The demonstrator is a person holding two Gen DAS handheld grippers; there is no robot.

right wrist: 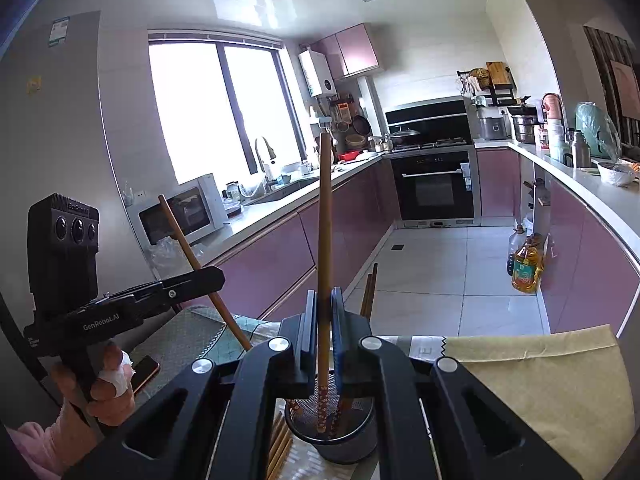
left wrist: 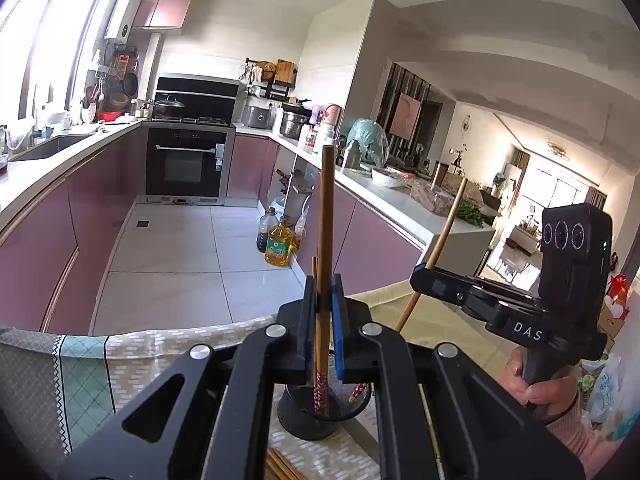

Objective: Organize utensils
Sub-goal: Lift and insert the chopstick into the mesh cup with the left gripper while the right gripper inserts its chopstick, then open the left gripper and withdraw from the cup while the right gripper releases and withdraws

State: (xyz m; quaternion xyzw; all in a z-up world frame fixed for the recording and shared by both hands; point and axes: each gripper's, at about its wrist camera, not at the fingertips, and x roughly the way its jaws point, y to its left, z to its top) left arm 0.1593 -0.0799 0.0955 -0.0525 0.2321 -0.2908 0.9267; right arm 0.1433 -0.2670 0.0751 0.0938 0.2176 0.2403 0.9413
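Note:
My left gripper (left wrist: 323, 312) is shut on a wooden chopstick (left wrist: 326, 224) that stands upright, its patterned red tip down inside a black mesh holder (left wrist: 320, 420). My right gripper (right wrist: 323, 320) is shut on another chopstick (right wrist: 325, 220), its tip also in the mesh holder (right wrist: 344, 440). Each gripper shows in the other's view, the right gripper (left wrist: 424, 276) with a slanted chopstick (left wrist: 444, 236), the left gripper (right wrist: 208, 276) likewise. Two more chopsticks (right wrist: 369, 292) lean in the holder. Loose chopsticks (right wrist: 280, 448) lie on the table by the holder.
The table has a patterned cloth (left wrist: 140, 356) and a yellow cloth (right wrist: 540, 384). A phone (right wrist: 144, 372) lies at the left. Oil bottles (left wrist: 278, 246) stand on the tiled floor between pink counters.

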